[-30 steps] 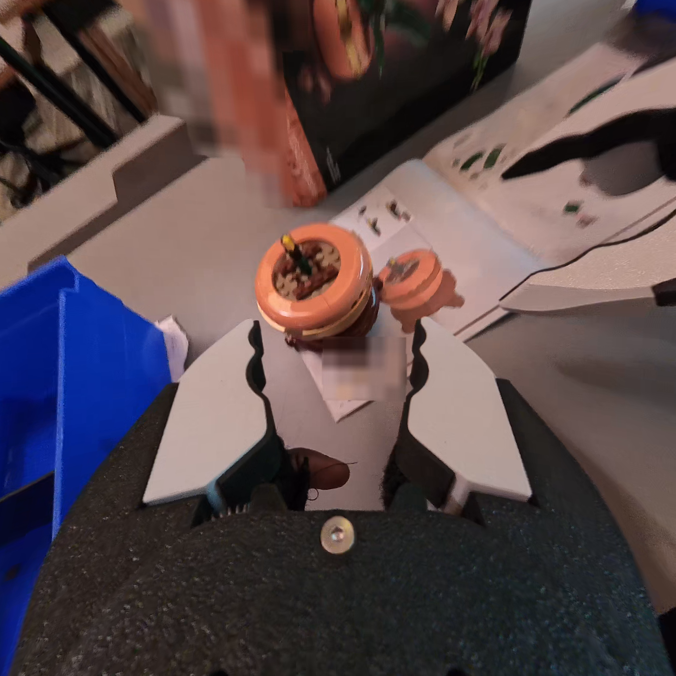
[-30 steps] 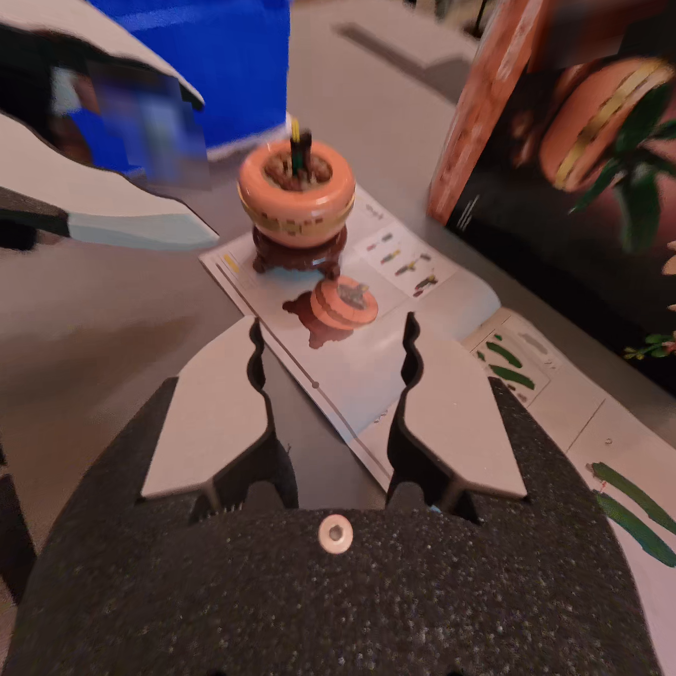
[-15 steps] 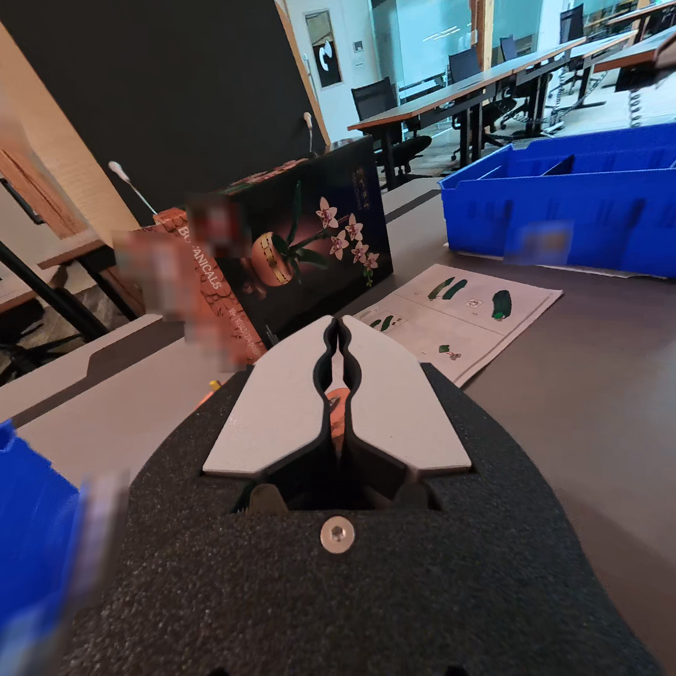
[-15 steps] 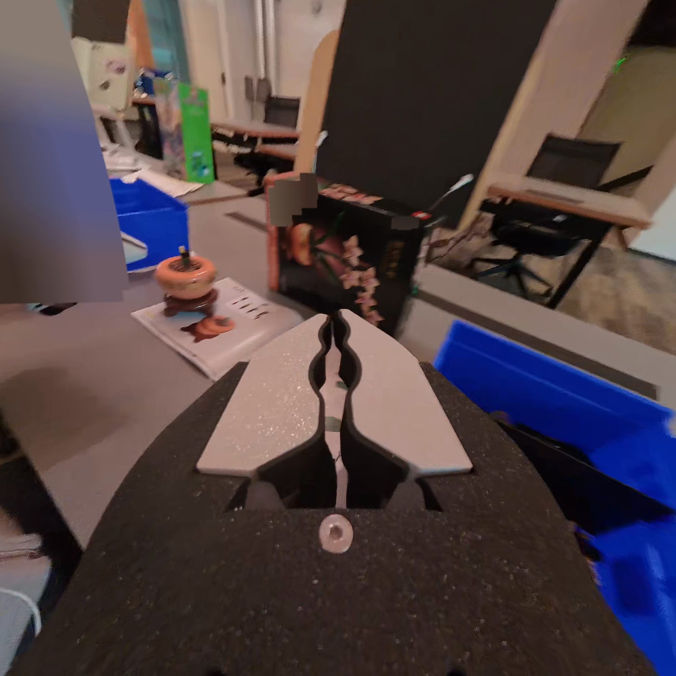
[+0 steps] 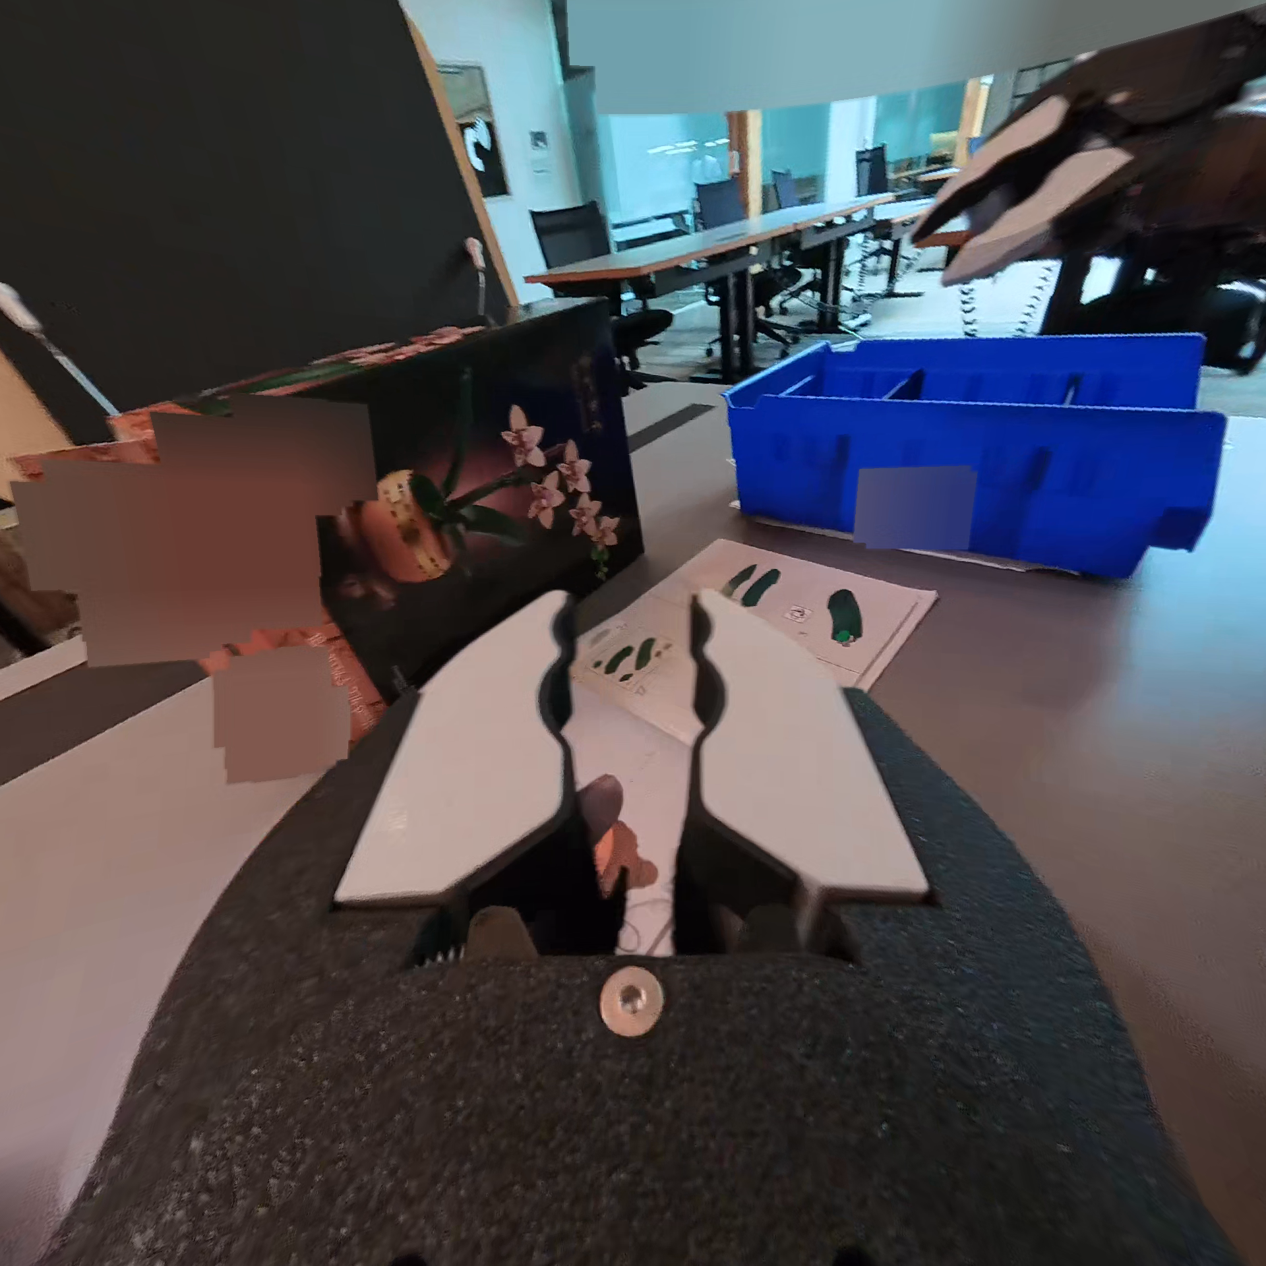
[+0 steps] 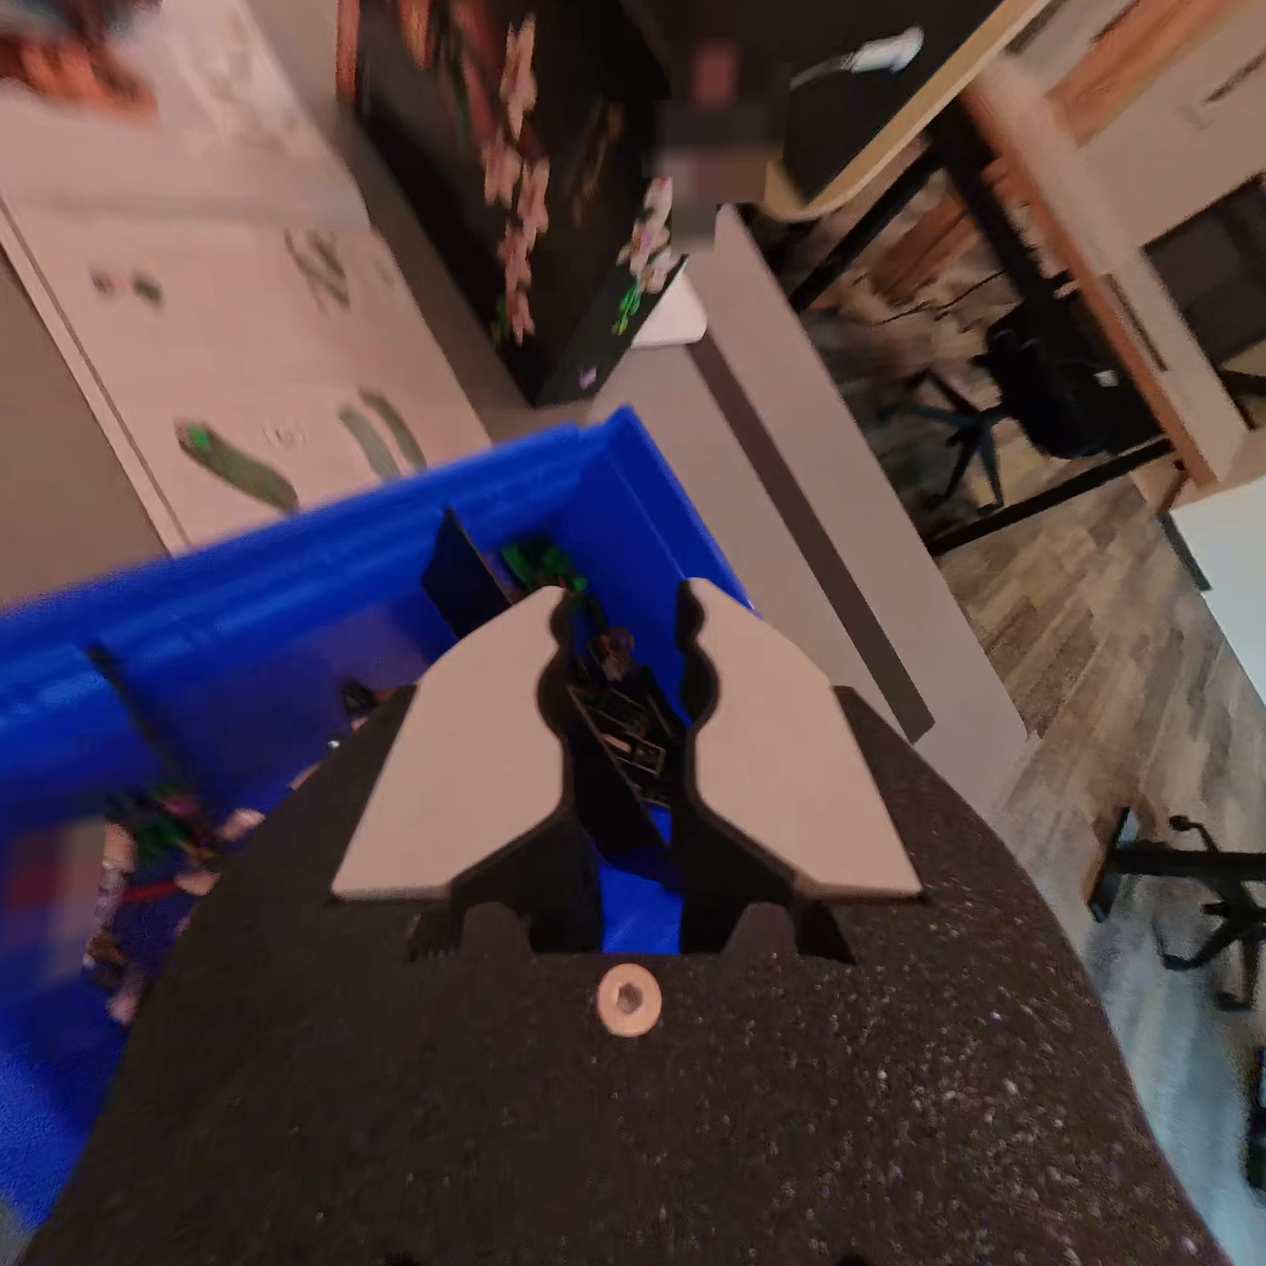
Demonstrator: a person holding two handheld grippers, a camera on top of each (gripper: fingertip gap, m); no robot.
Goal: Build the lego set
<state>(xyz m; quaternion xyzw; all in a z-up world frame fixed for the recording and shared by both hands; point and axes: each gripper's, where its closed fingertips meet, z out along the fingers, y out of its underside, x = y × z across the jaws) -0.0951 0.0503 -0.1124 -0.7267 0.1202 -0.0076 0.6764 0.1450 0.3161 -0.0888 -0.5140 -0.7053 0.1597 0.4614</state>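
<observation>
My left gripper [image 5: 630, 606] is open partway and empty, low over the open instruction booklet [image 5: 788, 616] on the grey table. Between its fingers, near their base, shows an orange and brown pot shape [image 5: 606, 846]; I cannot tell whether it is the built pot or its printed picture. My right gripper [image 6: 620, 596] is open partway and empty, above the far compartment of a blue bin [image 6: 274, 582]. Green pieces [image 6: 541, 558] and dark pieces [image 6: 630, 726] lie there. The right gripper also shows in the left wrist view [image 5: 1014, 199], high at the right.
The dark set box [image 5: 479, 507] with a flower picture stands behind the booklet; it also shows in the right wrist view [image 6: 548, 205]. The blue bin [image 5: 959, 445] sits at the far right. More loose pieces [image 6: 171, 842] lie in its nearer compartment. The table edge [image 6: 822, 548] runs just beyond the bin. Spacing between my two grippers at the tips: around 35 centimeters.
Both grippers were shut half a second ago and now stand partway open. The right gripper has swung over the blue bin and points down into it. The left view has barely shifted.
</observation>
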